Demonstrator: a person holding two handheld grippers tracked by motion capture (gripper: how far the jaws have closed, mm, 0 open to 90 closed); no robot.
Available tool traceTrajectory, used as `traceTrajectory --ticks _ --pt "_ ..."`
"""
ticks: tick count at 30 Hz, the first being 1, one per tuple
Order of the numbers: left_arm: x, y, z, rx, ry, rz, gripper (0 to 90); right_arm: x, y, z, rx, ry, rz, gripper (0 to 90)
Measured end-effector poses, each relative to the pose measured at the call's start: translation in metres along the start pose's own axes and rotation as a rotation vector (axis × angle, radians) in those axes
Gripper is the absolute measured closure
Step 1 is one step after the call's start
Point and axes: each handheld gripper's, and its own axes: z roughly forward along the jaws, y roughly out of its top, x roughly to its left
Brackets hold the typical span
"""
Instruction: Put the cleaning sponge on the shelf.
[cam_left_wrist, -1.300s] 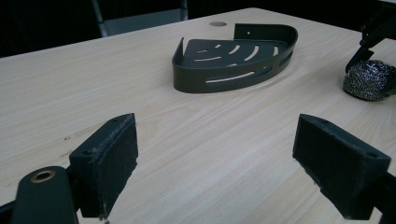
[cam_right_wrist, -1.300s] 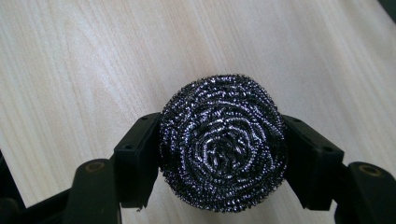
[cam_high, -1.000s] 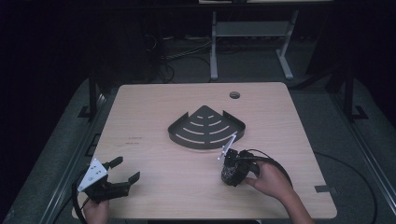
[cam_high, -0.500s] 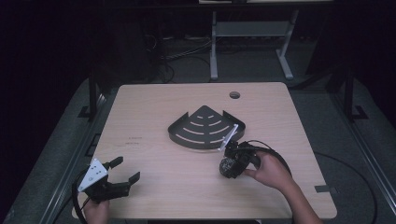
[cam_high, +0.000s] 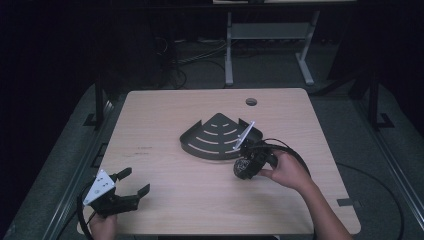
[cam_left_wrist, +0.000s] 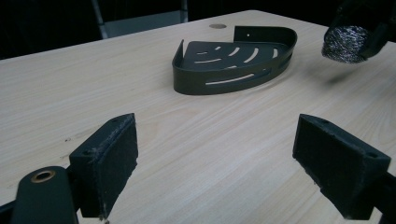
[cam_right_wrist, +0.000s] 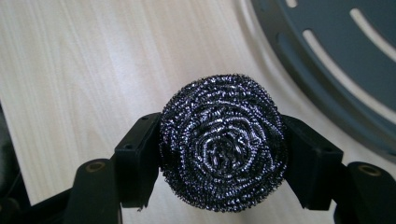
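1. Steel-wool scourer (cam_right_wrist: 223, 142), a round coiled ball, sits clamped between the two black jaws of the right gripper (cam_high: 246, 167); the pads press into both its sides.
2. Near the table's (cam_high: 165, 115) front left corner, the left gripper (cam_high: 131, 184) rests low over the wood with its jaws spread wide and nothing between them; in the left gripper view its pads (cam_left_wrist: 111, 161) frame bare wood.
3. Right of the table's middle, the right gripper holds the scourer above the wood, just beside the front right edge of the dark shelf tray (cam_high: 200, 147).
4. In the left gripper view the scourer (cam_left_wrist: 345, 43) hangs clear of the table, casting a shadow below it.
5. The tray, a quarter-round corner caddy with curved slots in its floor, lies at the table's centre; a round cable hole (cam_high: 251, 101) lies toward the far edge.
6. No brand, label or writing can be read.
7. Compared with a second ago, the right gripper and scourer have risen and moved nearer the tray; the left gripper has stayed put.
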Motion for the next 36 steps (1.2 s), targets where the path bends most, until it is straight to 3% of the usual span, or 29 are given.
traceTrajectory --ticks 36 --pt "0.001 0.000 -0.001 0.000 0.003 0.004 13.5 -0.036 0.059 -0.004 0.028 0.023 -0.034 33.7"
